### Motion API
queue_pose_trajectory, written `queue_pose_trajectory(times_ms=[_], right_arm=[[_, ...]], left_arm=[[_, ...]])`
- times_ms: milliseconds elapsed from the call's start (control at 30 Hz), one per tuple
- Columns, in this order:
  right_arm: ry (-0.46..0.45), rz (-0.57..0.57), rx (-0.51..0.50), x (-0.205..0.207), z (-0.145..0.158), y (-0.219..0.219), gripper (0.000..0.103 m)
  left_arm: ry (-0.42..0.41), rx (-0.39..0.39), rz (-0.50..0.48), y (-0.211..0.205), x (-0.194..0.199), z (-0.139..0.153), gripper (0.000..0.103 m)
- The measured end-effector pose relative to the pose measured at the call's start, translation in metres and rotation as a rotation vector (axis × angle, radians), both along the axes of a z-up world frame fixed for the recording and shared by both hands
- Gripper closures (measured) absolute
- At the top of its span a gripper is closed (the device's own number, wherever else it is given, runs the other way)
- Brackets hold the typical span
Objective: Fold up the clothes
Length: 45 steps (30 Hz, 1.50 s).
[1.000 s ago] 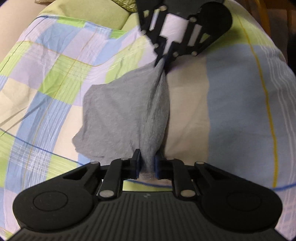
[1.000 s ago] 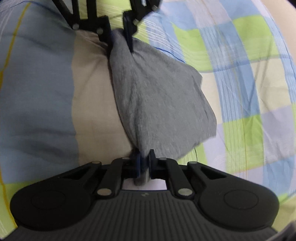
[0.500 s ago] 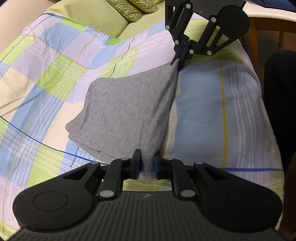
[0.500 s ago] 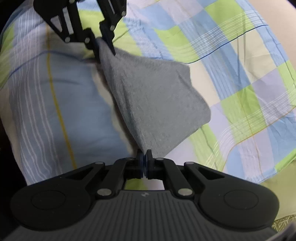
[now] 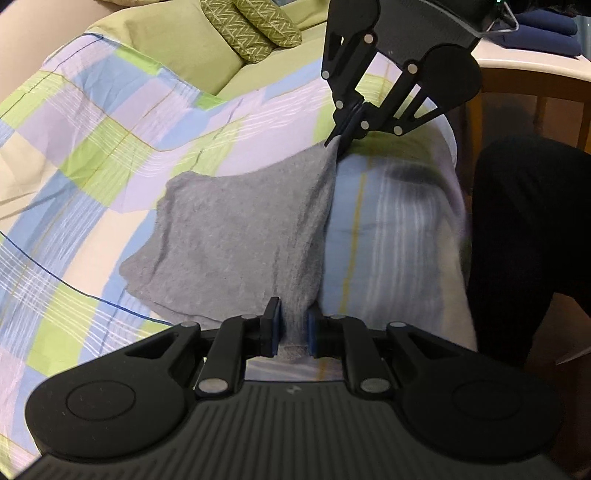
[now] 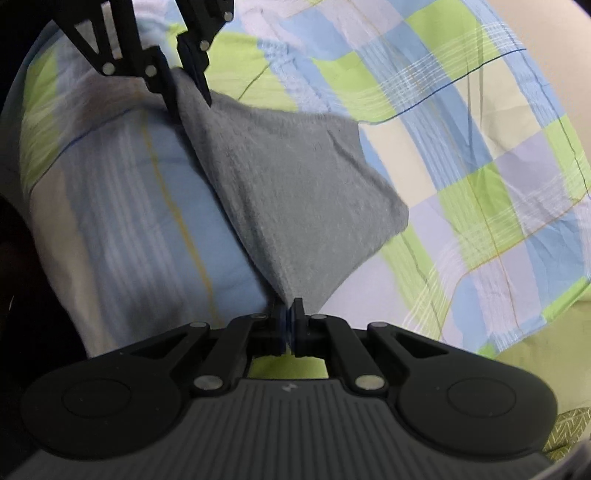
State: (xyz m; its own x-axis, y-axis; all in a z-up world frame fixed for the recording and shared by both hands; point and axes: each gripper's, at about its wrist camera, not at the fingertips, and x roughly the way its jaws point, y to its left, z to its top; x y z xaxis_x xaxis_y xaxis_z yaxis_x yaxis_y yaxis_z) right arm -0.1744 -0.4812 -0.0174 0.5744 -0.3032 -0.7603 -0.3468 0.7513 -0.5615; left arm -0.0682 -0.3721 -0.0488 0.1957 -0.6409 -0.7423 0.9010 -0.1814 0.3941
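**Grey garment held over checked bedspread**

Checked bedspread [image 5: 92,155]: blue, green and lilac squares, covering the bed. Zigzag cushion [image 5: 255,29]: green, far end. Grey garment [image 5: 240,236]: folded, hanging taut between both grippers above the bedspread, lower edge drooping left. Left gripper [image 5: 293,328]: clamped on one bunched corner. Right gripper [image 6: 287,325]: pressed together on the opposite corner.
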Motion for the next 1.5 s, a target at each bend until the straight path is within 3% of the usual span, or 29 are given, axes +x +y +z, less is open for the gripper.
queue_pose_trajectory(times_ms=[67,200,367,467,567,667,800,1000,1167,1333,1500], right_arm=[[-0.012,-0.012,0.009,-0.001,-0.001,0.001,0.103],[-0.049,-0.097,0.045,-0.004,0.000,-0.003,0.101],[-0.177,-0.385,0.260,-0.027,0.023,-0.015,0.095],[-0.330,-0.620,0.486,-0.042,0.034,-0.027,0.090],[-0.494,-0.861,0.812,-0.057,0.031,-0.042,0.071],[-0.612,-1.023,1.109,-0.065,0.008,-0.050,0.070],[-0.656,-1.156,1.303,-0.063,-0.024,-0.062,0.070],[-0.736,-1.202,1.420,-0.062,-0.043,-0.077,0.072],[-0.745,-1.189,1.440,-0.048,-0.052,-0.088,0.072],[-0.755,-1.185,1.425,-0.041,-0.055,-0.092,0.072],[-0.781,-1.186,1.445,-0.041,-0.057,-0.096,0.073]], left_arm=[[0.009,-0.003,0.009,0.001,0.001,0.001,0.087],[0.078,0.002,0.021,0.011,0.008,0.013,0.071],[0.173,-0.027,0.033,0.027,0.037,0.040,0.069],[0.184,-0.046,0.025,0.019,0.060,0.056,0.065],[0.208,-0.041,-0.012,-0.003,0.083,0.070,0.062],[0.199,-0.028,-0.062,-0.032,0.100,0.078,0.060],[0.169,0.012,-0.128,-0.091,0.125,0.080,0.054],[0.253,0.062,-0.119,-0.163,0.165,0.062,0.048],[0.343,0.175,-0.145,-0.216,0.189,0.025,0.048],[0.401,0.227,-0.180,-0.232,0.197,0.007,0.045],[0.456,0.267,-0.207,-0.232,0.200,0.007,0.047]])
